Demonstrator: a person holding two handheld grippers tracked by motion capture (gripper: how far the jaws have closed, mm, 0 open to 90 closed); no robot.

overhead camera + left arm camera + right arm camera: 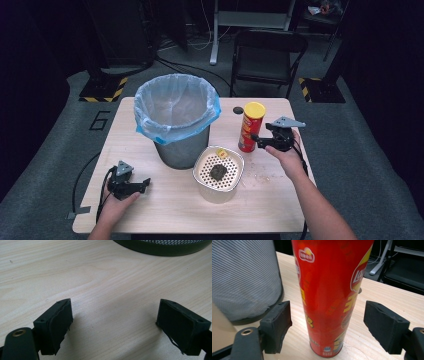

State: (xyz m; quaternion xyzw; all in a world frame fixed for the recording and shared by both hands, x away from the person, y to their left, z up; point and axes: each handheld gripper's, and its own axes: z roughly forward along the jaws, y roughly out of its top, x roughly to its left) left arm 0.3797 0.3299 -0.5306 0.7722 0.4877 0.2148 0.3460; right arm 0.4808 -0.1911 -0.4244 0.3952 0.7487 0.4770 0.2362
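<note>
Pale wooden table: right hand-held gripper, jaws apart and clear of the upright red chip can right of the lined wastebasket, should close squarely at mid-height; left hand-held gripper rests open, empty.

One red chip can, one lined bin, one perforated white container — and two grippers, left and right.

On the bench, the bin stands at 11 o'clock of the strainer, the chip can at 1 o'clock.
</note>
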